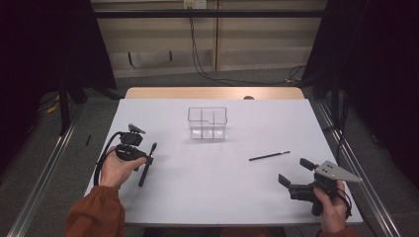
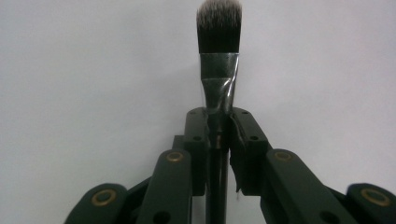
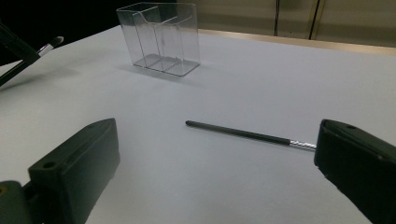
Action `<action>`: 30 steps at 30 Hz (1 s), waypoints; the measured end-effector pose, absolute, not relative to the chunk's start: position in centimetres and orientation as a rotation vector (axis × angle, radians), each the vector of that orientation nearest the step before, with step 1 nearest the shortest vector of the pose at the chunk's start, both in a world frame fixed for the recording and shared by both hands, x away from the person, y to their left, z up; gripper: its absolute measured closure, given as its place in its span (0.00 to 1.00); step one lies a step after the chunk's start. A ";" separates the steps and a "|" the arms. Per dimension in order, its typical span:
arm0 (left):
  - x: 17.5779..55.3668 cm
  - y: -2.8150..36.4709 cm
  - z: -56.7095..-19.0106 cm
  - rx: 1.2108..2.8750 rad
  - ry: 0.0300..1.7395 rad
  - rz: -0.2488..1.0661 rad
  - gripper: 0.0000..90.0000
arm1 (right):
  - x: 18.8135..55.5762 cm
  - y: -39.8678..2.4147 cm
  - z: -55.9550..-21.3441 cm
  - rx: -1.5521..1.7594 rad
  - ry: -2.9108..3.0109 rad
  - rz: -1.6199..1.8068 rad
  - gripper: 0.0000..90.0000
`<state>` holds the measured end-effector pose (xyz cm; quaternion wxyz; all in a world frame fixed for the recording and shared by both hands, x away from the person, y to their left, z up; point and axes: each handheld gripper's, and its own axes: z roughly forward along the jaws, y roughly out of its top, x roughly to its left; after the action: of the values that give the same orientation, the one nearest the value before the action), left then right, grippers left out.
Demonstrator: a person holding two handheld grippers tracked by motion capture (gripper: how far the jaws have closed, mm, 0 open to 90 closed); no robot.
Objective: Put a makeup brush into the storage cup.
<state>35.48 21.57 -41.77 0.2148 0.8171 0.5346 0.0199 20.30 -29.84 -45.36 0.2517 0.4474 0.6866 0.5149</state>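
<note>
Left claw (image 2: 218, 135) clamped on brush (image 2: 218, 70). Right claw (image 3: 210, 172) wide open, empty, near thin pencil (image 3: 243, 134) on bench (image 1: 217, 187). Clear box (image 1: 207, 123) mid-bench.

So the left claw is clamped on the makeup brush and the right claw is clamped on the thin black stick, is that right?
Not quite. The left claw is shut on the makeup brush, but the right claw is open and holds nothing. The thin black stick lies on the white table beyond its jaws, as the right gripper view shows.
</note>
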 end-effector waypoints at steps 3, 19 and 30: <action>35.4 21.8 -41.6 2.233 1.481 0.075 0.87 | 20.3 -29.8 -45.4 1.216 1.868 1.401 0.00; 33.9 22.7 -40.5 2.051 1.340 0.190 0.87 | 20.3 -29.8 -45.4 1.215 1.869 1.400 0.00; 32.7 23.4 -40.6 1.944 1.211 0.312 0.87 | 20.3 -29.8 -45.4 1.220 1.860 1.406 0.00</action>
<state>32.69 23.43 -40.59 0.4033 0.7696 0.4794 0.1235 20.27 -29.84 -45.35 0.2522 0.4486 0.6841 0.5168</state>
